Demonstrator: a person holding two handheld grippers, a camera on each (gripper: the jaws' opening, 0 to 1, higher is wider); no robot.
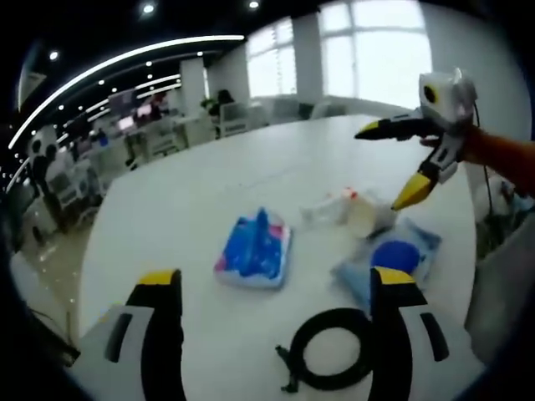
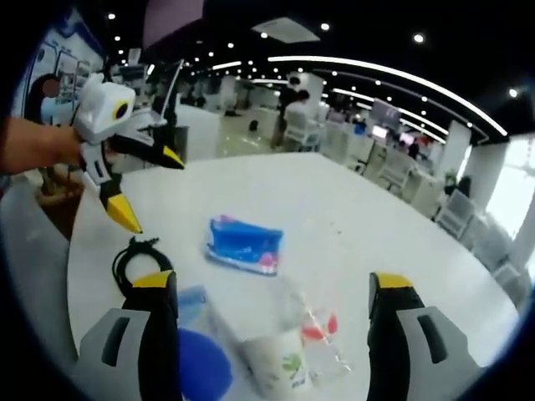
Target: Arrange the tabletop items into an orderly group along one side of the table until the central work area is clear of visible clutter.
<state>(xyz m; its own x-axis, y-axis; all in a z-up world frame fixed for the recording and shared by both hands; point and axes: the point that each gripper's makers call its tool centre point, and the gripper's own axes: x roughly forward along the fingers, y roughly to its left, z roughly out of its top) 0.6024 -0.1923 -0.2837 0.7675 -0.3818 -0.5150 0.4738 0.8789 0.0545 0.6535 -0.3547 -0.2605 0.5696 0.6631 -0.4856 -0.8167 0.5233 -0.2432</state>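
Both claws are hanging wide open over the white round table (image 1: 209,192), gripping nothing, so the person is probably sizing things up. Nearest the left gripper (image 1: 276,292) sits a black coiled cable (image 1: 334,351). At 12 o'clock lies a soft blue-and-pink wipes packet (image 1: 255,249); at 2, a crinkly clear plastic bag (image 1: 351,209), under the right gripper (image 1: 391,165).

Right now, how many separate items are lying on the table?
4: a blue pack mid-table, a black cable coil near the left gripper, a blue-disc bag, and a clear bag beside it.
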